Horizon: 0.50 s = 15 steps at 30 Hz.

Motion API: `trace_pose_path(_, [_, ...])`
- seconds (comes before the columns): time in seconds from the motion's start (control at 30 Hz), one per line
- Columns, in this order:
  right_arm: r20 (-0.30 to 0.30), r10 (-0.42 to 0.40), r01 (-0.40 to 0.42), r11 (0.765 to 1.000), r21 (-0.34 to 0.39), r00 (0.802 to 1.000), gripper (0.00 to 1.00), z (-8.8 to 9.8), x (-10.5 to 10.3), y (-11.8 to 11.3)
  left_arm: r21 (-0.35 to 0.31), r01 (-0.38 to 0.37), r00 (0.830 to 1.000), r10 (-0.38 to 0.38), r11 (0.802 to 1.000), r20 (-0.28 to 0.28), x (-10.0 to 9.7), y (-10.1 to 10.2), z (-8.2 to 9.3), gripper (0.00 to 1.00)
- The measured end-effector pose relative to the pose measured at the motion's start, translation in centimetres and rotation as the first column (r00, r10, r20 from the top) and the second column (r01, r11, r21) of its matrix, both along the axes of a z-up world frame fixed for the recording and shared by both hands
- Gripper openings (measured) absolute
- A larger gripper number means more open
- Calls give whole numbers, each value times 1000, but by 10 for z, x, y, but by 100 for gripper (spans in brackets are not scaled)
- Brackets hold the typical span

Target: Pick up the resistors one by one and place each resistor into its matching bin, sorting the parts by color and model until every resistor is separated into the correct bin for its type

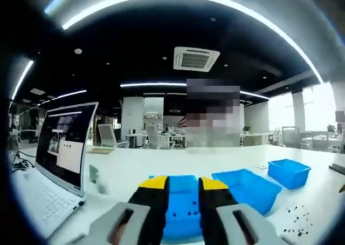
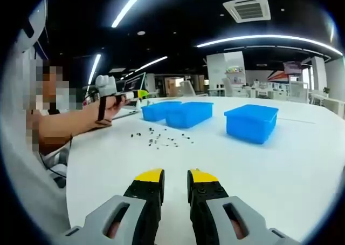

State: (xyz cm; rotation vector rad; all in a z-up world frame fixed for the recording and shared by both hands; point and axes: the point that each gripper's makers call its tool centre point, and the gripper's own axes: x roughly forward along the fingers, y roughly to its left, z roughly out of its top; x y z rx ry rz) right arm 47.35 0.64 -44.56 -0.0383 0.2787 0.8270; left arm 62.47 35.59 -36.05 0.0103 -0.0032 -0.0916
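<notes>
We are in an open-plan office: an air-conditioning vent [image 1: 197,58] at twelve o'clock in a dark ceiling with light strips [image 1: 153,84], rows of desks and chairs [image 1: 110,136] behind, windows [image 1: 318,109] at three o'clock, a laptop [image 1: 60,154] at nine.

In the left gripper view, the left gripper [image 1: 183,186] rises from the bottom centre, its yellow-tipped black jaws upright with a narrow gap between them, holding nothing. In the right gripper view, the right gripper [image 2: 176,177] stands likewise at bottom centre, jaws slightly parted, nothing held. At that view's left, the person's forearm [image 2: 70,127] reaches rightward, hand [image 2: 110,109] gripping the left gripper's handle.
</notes>
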Motion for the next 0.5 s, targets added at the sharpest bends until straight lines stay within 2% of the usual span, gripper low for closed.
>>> trace_pose_path(0.17, [1, 0, 0, 1000, -2, 1000, 19, 0, 1, 0, 115, 96, 995, -94, 989, -21, -5, -14, 3, 19])
trace_pose_path(0.27, [-5, 5, -5, 1000, -4, 1000, 19, -2, 2, 3, 133, 166, 986, -162, 977, -45, -8, -25, -1, 19])
trace_pose_path(0.3, [-7, 8, -8, 1000, -6, 1000, 19, -3, 2, 4, 143, 196, 980, -191, 970, -52, -9, -30, -2, 19])
trace_pose_path(0.4, [-7, 20, -20, 1000, -6, 1000, 19, -3, 1, 7, 166, 306, 951, -291, 937, -109, -16, -49, -12, 19])
trace_pose_path(0.5, [-2, 24, -24, 1000, -5, 1000, 19, -1, 2, 8, 175, 384, 920, -361, 906, -151, -22, -65, -22, 19])
